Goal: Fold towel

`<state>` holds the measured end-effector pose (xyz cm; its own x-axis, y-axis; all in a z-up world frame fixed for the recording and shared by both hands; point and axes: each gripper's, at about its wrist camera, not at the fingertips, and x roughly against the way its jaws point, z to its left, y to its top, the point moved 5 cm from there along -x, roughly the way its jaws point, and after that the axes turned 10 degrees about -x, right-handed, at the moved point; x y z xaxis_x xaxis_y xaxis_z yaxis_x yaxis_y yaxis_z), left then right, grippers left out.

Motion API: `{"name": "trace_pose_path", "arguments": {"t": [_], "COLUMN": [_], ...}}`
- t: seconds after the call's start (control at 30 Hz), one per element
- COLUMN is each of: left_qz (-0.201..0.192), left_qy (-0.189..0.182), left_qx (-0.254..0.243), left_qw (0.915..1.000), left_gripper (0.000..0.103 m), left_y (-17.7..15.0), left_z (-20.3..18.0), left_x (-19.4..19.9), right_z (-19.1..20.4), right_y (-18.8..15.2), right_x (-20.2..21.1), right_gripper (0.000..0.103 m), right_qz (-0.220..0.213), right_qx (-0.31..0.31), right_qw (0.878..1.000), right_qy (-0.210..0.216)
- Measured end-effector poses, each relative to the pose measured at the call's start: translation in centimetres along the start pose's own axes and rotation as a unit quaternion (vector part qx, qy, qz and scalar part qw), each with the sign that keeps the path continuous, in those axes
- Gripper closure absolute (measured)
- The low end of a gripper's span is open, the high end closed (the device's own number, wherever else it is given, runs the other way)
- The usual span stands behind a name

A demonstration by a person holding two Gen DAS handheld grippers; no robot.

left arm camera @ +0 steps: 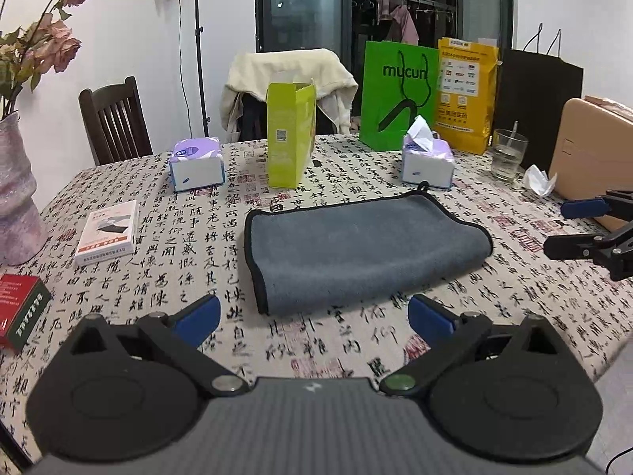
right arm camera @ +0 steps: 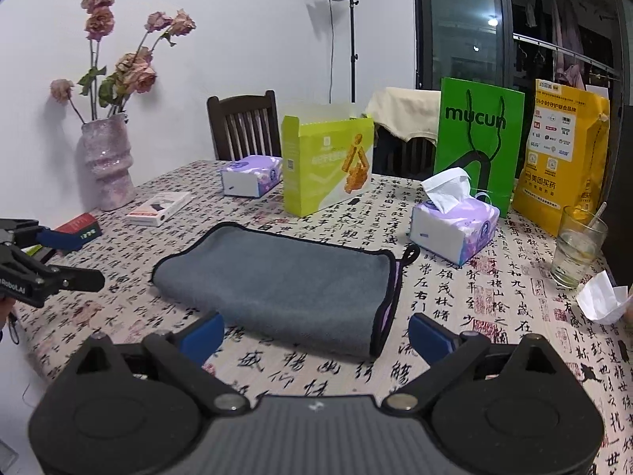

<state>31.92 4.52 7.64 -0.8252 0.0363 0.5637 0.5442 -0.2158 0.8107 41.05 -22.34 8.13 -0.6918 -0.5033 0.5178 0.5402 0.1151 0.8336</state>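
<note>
A grey towel [left arm camera: 356,249] with black trim lies folded on the calligraphy-print tablecloth; it also shows in the right wrist view [right arm camera: 285,281], with a purple inner layer at its right end. My left gripper [left arm camera: 314,318] is open and empty, just short of the towel's near edge. My right gripper [right arm camera: 316,334] is open and empty, close to the towel's near edge. The right gripper shows at the right in the left wrist view [left arm camera: 569,229], and the left gripper at the left in the right wrist view [right arm camera: 75,257]; both are apart from the towel.
Behind the towel stand a lime box [left arm camera: 289,134], two tissue packs [left arm camera: 196,162] [left arm camera: 427,160], a green bag [left arm camera: 399,95], a yellow bag [left arm camera: 467,95] and a glass [left arm camera: 508,154]. A white box [left arm camera: 108,231], a red box [left arm camera: 19,308] and a vase [right arm camera: 107,166] are on the left.
</note>
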Motion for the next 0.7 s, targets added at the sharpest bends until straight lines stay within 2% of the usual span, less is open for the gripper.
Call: {"name": "trace_pose_path", "arguments": {"t": [0.7], "left_qz": [-0.024], "left_qy": [0.015], "left_qx": [0.005], "left_qw": [0.9996], "left_gripper": [0.0], "left_y": [-4.6], "left_z": [-2.9], "left_x": [6.2], "right_z": [1.7], "right_y": [-5.2], "right_x": [4.0], "right_gripper": [0.002], "right_qz": [-0.009], "right_qx": [-0.013], "right_qw": [0.999], "right_qy": [0.033]}}
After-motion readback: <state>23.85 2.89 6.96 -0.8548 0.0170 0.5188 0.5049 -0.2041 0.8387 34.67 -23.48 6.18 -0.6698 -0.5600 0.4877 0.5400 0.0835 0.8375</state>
